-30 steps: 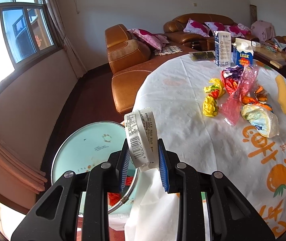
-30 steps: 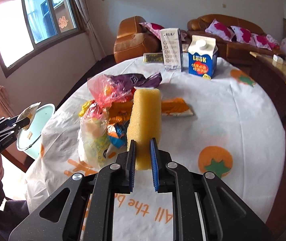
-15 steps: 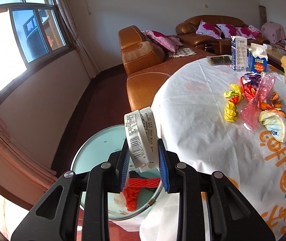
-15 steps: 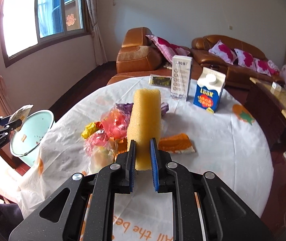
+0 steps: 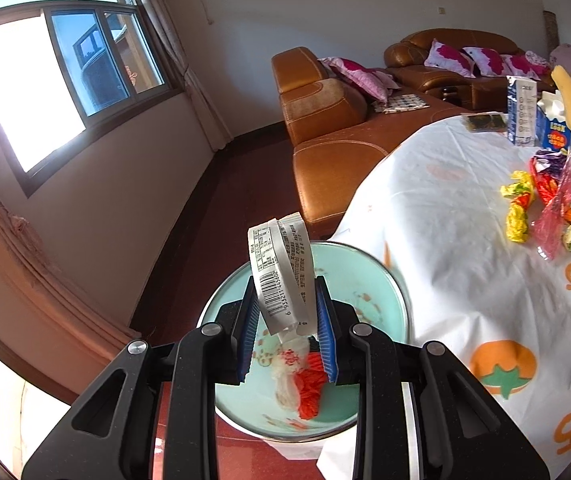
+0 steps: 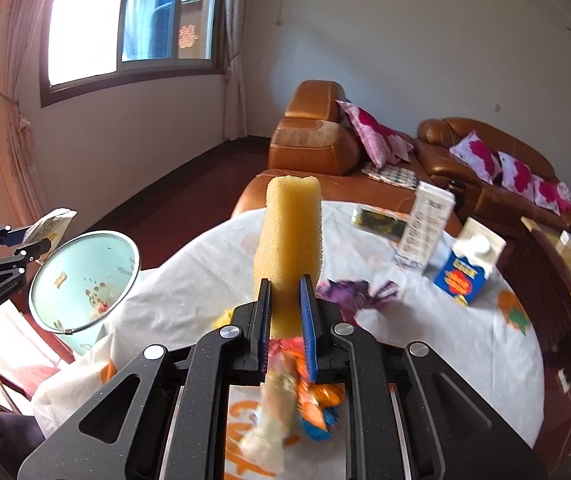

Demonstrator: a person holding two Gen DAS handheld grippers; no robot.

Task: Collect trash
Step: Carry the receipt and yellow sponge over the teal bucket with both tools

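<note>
Risk first, judged from the present layout. Left tool (image 5: 285,332) pinching a folded white paper wrapper with a barcode (image 5: 279,276), blue pads pressed on its lower part, directly above the pale green round enamel bin (image 5: 365,416) standing on the floor at the near left of the worktop (image 5: 425,220). Flimsy paper, likely to flutter on release; could catch the rim or cling to a pad instead of dropping among the red and white scraps already inside. Loose hanging edge of the white tablecloth with orange print just beside the bin's right rim, so a sideways drift might snag it.

Right tool (image 6: 285,322) clamped on the lower end of a tall yellow foam sponge block (image 6: 291,252), held upright above the worktop, well apart from the bin (image 6: 85,280) seen at the left in that view. Soft foam, squeezed narrow at the pads; may spring or tilt on letting go and bounce off the rim. Heap of crumpled coloured wrappers (image 5: 553,208) not yet collected, lying in the middle of the worktop, near the blue milk carton (image 6: 467,268).

Against a second earlier: bin now squarely under the left tool rather than off to its left, contents in plain sight; sponge carried higher and swung left, toward the bin. Both grips unchanged.
</note>
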